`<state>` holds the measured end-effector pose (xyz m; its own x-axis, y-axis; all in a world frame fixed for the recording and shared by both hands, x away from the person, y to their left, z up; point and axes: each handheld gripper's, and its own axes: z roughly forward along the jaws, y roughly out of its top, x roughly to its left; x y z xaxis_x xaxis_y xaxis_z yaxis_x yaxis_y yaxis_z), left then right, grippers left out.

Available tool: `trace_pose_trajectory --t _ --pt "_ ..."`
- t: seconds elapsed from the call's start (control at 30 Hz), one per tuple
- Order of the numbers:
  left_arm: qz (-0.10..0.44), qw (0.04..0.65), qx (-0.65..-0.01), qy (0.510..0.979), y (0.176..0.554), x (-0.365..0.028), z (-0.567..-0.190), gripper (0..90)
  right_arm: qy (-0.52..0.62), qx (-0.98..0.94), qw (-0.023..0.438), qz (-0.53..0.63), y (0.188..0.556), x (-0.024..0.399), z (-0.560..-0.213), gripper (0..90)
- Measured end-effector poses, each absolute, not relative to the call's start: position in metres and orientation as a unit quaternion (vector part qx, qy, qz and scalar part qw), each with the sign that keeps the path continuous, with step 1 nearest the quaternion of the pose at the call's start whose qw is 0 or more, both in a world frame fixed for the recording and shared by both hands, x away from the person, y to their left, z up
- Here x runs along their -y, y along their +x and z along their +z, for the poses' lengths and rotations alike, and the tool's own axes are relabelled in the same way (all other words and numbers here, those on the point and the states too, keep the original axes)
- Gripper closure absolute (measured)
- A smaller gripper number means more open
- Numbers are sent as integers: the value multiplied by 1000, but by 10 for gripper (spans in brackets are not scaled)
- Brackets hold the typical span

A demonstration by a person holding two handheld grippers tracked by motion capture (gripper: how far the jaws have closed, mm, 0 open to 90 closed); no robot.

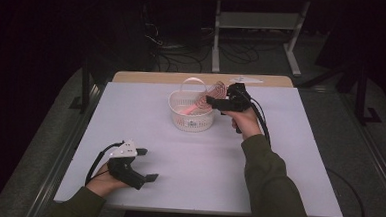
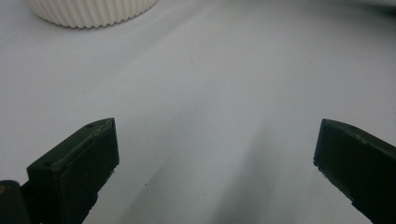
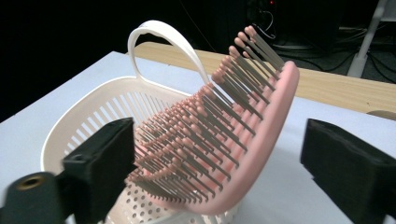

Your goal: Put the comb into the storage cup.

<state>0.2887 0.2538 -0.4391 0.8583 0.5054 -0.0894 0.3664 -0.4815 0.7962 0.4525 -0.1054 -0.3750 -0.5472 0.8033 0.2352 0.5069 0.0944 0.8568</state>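
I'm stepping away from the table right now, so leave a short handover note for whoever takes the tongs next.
Right tongs: open, at the basket's right rim. Their jaws stand either side of the pink hairbrush without pressing on it.
Left tongs: open and empty, near the table's front left edge, over bare table.
Hairbrush: leans tilted in the white basket, handle end down inside, bristled head sticking up over the right rim.
Done: brush is in the basket and appears released.
Left: probably draw the right tongs back clear of the brush; check that it does not tip out.
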Motion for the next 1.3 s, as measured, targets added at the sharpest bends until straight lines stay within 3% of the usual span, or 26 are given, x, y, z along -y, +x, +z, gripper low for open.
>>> trace_pose_trajectory --t 0.17,1.3 --pt "82 441 -254 857 289 -253 -438 0 445 -733 153 491 450 109 -373 2" --pt "83 441 -257 856 287 -256 -439 0 392 -790 163 442 417 117 -375 0"
